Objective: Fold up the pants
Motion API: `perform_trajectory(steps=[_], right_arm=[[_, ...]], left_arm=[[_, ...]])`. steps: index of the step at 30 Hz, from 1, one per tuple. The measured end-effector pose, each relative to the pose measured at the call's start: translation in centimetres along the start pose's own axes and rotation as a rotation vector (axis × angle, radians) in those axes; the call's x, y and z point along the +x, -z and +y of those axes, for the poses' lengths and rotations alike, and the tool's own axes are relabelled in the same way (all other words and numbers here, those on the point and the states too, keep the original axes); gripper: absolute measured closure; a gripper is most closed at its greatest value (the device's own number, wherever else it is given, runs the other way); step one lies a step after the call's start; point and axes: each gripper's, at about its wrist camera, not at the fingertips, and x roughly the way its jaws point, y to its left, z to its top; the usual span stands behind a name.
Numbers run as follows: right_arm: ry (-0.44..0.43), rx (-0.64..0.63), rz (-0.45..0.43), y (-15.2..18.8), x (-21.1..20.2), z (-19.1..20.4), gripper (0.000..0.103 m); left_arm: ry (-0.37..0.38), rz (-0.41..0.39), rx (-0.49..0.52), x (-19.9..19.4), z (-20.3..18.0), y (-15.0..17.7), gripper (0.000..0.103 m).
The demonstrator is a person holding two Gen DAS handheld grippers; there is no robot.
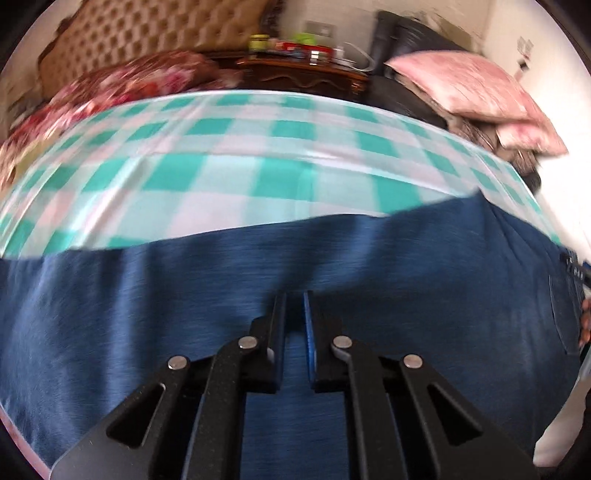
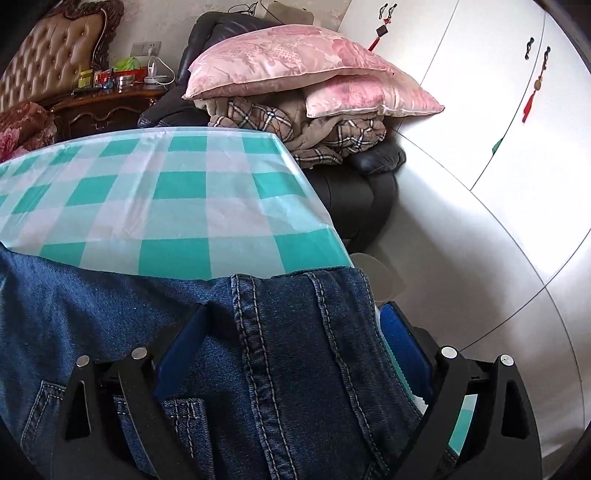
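Note:
Blue denim pants [image 1: 258, 280] lie spread across the near side of a table with a green and white checked cloth [image 1: 229, 155]. My left gripper [image 1: 294, 306] hovers over the middle of the pants, its jaws nearly together with a narrow gap and nothing between them. The left wrist view is blurred. In the right wrist view the pants' seamed waist end [image 2: 280, 354] lies at the table's right corner [image 2: 295, 206]. My right gripper [image 2: 295, 314] is open wide, its fingers [image 2: 184, 339] on either side of that denim edge.
Pink pillows [image 2: 295, 62] and a plaid blanket [image 2: 295, 129] are stacked on a dark chair [image 2: 362, 192] beyond the table's right end. A wooden nightstand [image 2: 103, 107] with small items and a tufted headboard [image 1: 147, 33] stand behind. White wardrobe doors [image 2: 517, 110] are at right.

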Motion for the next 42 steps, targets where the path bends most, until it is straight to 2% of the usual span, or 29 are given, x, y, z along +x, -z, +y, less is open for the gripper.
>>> perform_trajectory(steps=[2, 3, 4, 7, 9, 11, 14, 17, 20, 21, 22, 25, 29, 32, 34, 36, 38, 42], right_arm=[[-0.004, 0.028, -0.004, -0.1, -0.4, -0.6, 0.014], [0.026, 0.052, -0.019, -0.1, -1.6, -1.0, 0.014], [0.019, 0.07, -0.045, 0.0, -3.0, -1.4, 0.014], [-0.123, 0.064, -0.095, 1.1, -7.4, -0.8, 0.014], [-0.179, 0.009, -0.106, 2.7, -9.9, 0.7, 0.014], [-0.223, -0.028, -0.069, 4.5, -10.8, 1.8, 0.015], [-0.202, -0.049, -0.014, 6.1, -10.3, 2.1, 0.015], [-0.153, -0.021, 0.085, 7.6, -8.3, 0.3, 0.015], [-0.175, 0.022, 0.099, 9.0, -7.7, -1.5, 0.015], [-0.192, 0.034, 0.101, 9.3, -7.6, -2.1, 0.015], [-0.2, 0.037, 0.101, 9.4, -7.5, -2.3, 0.014], [-0.195, 0.026, 0.092, 9.6, -7.7, -2.2, 0.014], [-0.186, 0.024, 0.092, 9.5, -7.6, -2.1, 0.013], [-0.188, 0.024, 0.093, 9.5, -7.6, -2.1, 0.013], [-0.183, 0.026, 0.091, 9.5, -7.5, -2.0, 0.012], [-0.178, 0.033, 0.09, 9.6, -7.5, -2.0, 0.012], [-0.173, 0.036, 0.093, 9.5, -7.5, -1.9, 0.011], [-0.164, 0.033, 0.101, 9.5, -7.6, -1.9, 0.011]], left_arm=[[-0.045, -0.008, -0.04, -0.6, 2.0, 0.0, 0.092], [-0.055, -0.014, -0.064, -1.0, 3.1, 0.1, 0.091], [-0.059, -0.025, -0.093, -1.7, 4.5, 0.2, 0.088], [-0.101, -0.052, -0.124, -3.5, 7.3, 0.7, 0.085], [-0.14, -0.058, -0.137, -4.5, 9.1, 1.3, 0.085], [-0.168, -0.061, -0.163, -5.3, 10.5, 2.1, 0.085], [-0.199, -0.046, -0.182, -5.4, 12.6, 3.3, 0.083], [-0.205, -0.064, -0.205, -5.9, 14.9, 4.4, 0.081], [-0.233, -0.084, -0.23, -6.6, 17.2, 5.1, 0.081], [-0.259, -0.082, -0.262, -6.7, 18.4, 5.4, 0.071], [-0.28, -0.084, -0.292, -6.9, 19.4, 5.8, 0.05], [-0.279, -0.119, -0.341, -7.9, 21.9, 6.5, 0.055], [-0.339, -0.137, -0.359, -9.1, 24.3, 6.8, 0.055], [-0.403, -0.139, -0.366, -9.7, 27.1, 6.9, 0.058], [-0.474, -0.128, -0.405, -10.5, 29.3, 6.7, 0.061], [-0.494, -0.147, -0.438, -11.5, 30.4, 6.3, 0.069], [-0.47, -0.187, -0.356, -12.0, 29.2, 5.1, 0.069], [-0.295, -0.191, -0.103, -10.2, 23.7, 2.5, 0.069]])
